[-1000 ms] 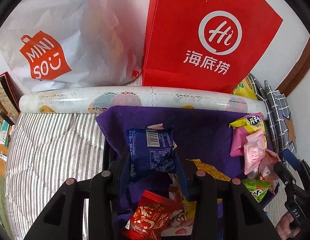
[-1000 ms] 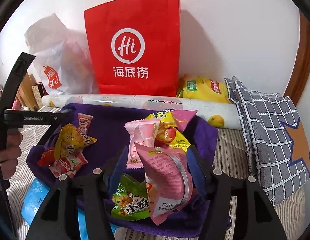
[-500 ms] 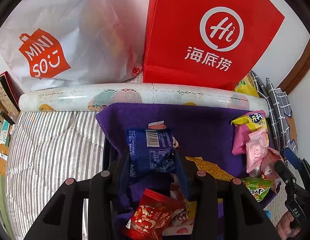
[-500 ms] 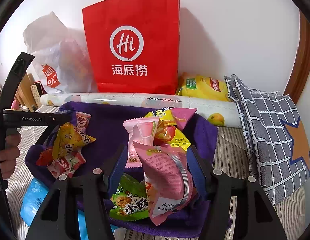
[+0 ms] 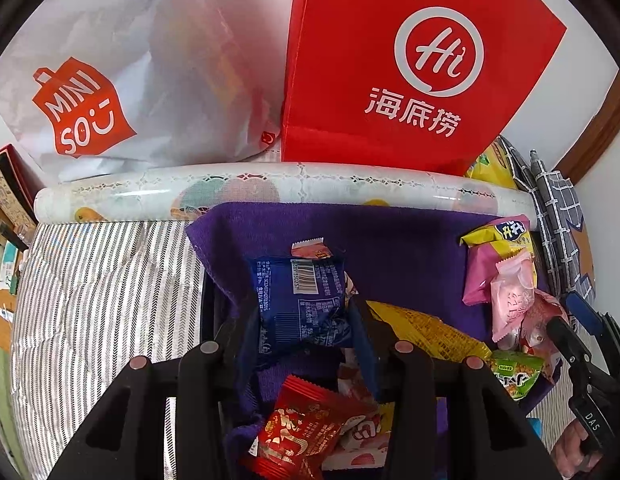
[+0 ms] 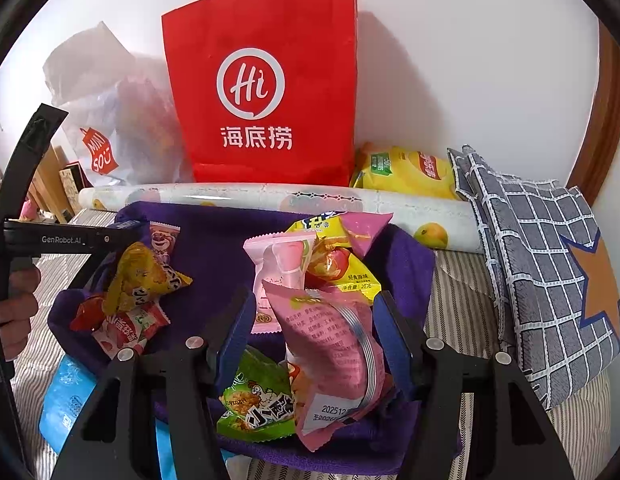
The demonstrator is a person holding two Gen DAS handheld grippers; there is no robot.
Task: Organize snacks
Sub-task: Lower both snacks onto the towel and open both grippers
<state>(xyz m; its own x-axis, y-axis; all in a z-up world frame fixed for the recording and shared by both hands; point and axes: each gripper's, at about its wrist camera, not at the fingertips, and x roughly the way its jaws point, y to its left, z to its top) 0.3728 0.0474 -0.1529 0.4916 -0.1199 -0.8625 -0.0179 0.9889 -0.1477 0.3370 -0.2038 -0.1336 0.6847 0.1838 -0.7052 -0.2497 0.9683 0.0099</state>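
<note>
In the left wrist view my left gripper (image 5: 302, 308) is shut on a dark blue snack packet (image 5: 298, 296), held barcode side up over a purple cloth (image 5: 409, 256). Below it lie a red packet (image 5: 298, 436) and a yellow packet (image 5: 429, 332). The right wrist view has my right gripper (image 6: 314, 300) shut on a pink snack packet (image 6: 333, 352), which stands upright between the fingers. A green packet (image 6: 258, 404) and a pale pink packet (image 6: 282, 264) lie around it on the purple cloth (image 6: 214, 248).
A red paper bag (image 6: 262, 80) and a white plastic bag (image 5: 130, 80) stand against the wall behind a patterned roll (image 5: 310, 180). At the right are a checked cushion (image 6: 541, 264) and a yellow chip bag (image 6: 405, 172). A light blue packet (image 6: 66, 396) lies on the striped sheet.
</note>
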